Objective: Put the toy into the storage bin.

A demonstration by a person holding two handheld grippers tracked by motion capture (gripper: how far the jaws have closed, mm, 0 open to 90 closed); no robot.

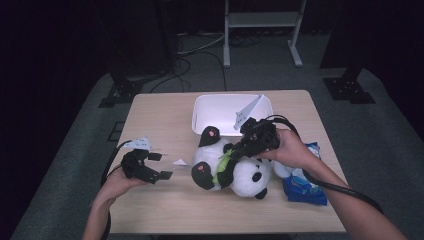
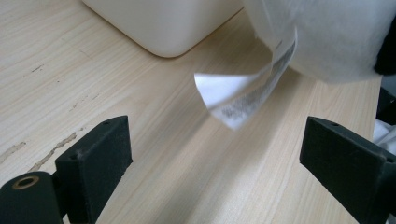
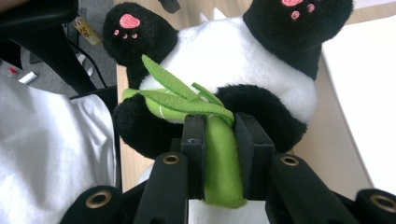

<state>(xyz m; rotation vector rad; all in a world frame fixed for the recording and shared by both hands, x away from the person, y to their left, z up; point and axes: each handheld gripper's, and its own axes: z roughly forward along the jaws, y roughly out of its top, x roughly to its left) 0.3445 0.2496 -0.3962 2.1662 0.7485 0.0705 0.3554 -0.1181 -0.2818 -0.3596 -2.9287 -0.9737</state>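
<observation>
Here, from largest to smallest:

- Table [image 1: 165,205]: pale wood-grain top; both of the person's forearms come in over its near edge.
- Panda plush [image 1: 250,175]: lies on its back just right of the table's middle, feet with pink pads toward the white tub and the left gripper, head toward the near edge. In the right gripper view its white belly [image 3: 243,51] and black limbs sit just beyond the jaws.
- White tub [image 1: 210,117]: open, rectangular, at the far middle of the table, just beyond the panda's upper foot; one rounded corner shows in the left gripper view [image 2: 163,32].
- Blue packet [image 1: 305,192]: on the table just right of the panda, partly under the right forearm.
- Right gripper [image 1: 235,152]: held over the panda; its jaws stand narrow and pinch the green bamboo stalk between their pads [image 3: 194,154].
- Left gripper [image 1: 162,166]: low over the table, left of the panda and apart from it; jaws spread wide with nothing between them, only bare wood.
- Green bamboo stalk [image 3: 222,172]: felt, clutched in the panda's black arms, leaves fanning above the jaws.
- Paper tag [image 2: 243,95]: white, printed, curling off the plush's white fur, hanging just beyond the left gripper's open jaws.
</observation>
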